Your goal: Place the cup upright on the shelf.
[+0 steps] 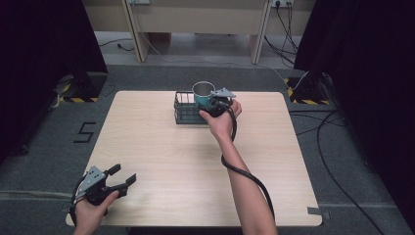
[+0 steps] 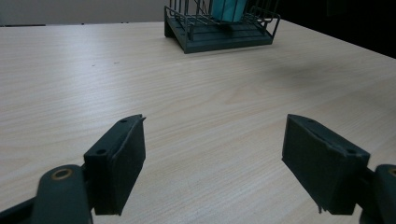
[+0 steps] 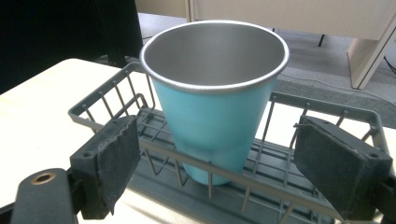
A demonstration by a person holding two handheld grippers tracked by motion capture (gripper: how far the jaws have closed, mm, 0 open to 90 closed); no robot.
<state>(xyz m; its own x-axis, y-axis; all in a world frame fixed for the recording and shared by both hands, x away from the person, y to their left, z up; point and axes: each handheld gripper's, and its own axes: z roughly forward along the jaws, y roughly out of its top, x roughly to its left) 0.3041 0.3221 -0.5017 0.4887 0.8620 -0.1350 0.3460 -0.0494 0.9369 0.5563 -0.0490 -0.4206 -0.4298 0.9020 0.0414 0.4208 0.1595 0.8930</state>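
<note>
Teal cup stands in rack; right gripper fingers released, left gripper likewise.

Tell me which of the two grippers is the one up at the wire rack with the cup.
The right gripper: it sits at the wire rack, jaws open either side of the teal cup. The left gripper rests near the table's front corner, open.

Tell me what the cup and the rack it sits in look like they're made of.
Cup: probably metal, with a brushed grey inside and bright rolled rim; the outside carries a matte turquoise coat, perhaps paint. Rack: thin wire rods, likely metal, coated dull grey-green; the joins where rods cross suggest welded wire.
</note>
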